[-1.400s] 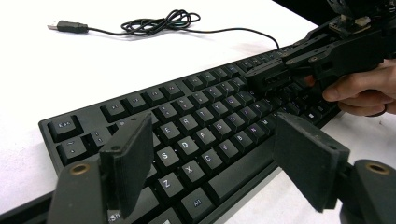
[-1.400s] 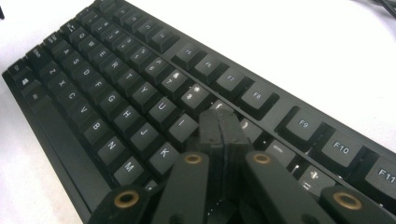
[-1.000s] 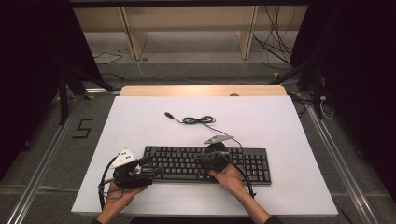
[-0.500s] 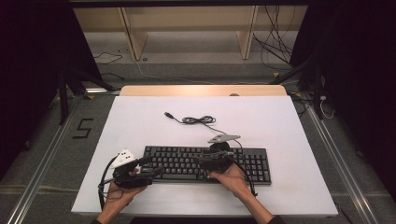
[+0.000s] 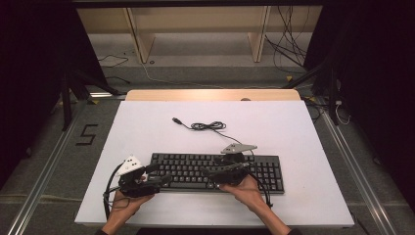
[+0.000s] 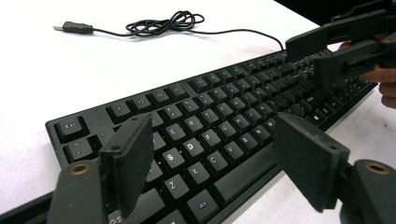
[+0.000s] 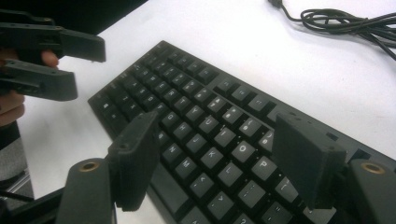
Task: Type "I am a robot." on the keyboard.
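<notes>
On my white table (image 5: 147, 122): one black keyboard (image 5: 266, 172), its coiled cable (image 5: 208, 126) lying behind it, my left gripper (image 5: 164, 177) at its left end, my right gripper (image 5: 208, 171) over the middle keys.

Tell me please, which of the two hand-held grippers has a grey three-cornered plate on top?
The right hand-held gripper, above the middle of the keyboard, has the grey plate. The left hand-held gripper, at the keyboard's left end, has a white top instead.

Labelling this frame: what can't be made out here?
- Keyboard middle, high view: hidden under the right tool and hand.
- Key legends, high view: too small.
- Keyboard's near end, left gripper view: cut off by the bottom edge.
- Cable, right gripper view: cut off at the right edge.
</notes>
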A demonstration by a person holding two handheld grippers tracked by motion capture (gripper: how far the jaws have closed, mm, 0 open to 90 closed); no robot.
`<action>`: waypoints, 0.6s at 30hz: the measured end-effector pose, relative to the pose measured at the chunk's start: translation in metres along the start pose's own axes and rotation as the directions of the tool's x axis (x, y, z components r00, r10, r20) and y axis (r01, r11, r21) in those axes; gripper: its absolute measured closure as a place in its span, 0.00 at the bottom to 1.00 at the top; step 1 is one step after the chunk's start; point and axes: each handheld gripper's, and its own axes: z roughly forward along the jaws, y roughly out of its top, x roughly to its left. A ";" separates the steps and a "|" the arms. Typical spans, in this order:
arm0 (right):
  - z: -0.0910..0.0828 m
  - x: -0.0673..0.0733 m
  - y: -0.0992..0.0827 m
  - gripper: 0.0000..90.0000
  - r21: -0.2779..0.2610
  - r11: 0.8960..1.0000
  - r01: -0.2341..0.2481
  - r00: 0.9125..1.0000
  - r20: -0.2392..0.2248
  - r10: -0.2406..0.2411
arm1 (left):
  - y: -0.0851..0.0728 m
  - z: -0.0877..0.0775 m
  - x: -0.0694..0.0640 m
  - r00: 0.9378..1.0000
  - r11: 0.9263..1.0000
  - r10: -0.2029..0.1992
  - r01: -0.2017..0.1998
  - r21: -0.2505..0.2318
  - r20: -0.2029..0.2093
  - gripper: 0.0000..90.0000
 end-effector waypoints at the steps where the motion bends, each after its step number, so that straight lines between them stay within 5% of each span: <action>1: -0.001 0.000 0.000 0.37 -0.002 1.000 0.003 1.000 -0.003 -0.003 | 0.000 0.000 0.000 1.000 1.000 0.002 -0.002 0.000 0.000 0.32; 18: -0.015 0.003 -0.013 0.37 -0.031 1.000 0.001 1.000 -0.013 -0.001 | 0.004 0.009 0.000 1.000 1.000 -0.005 0.005 0.009 -0.002 0.32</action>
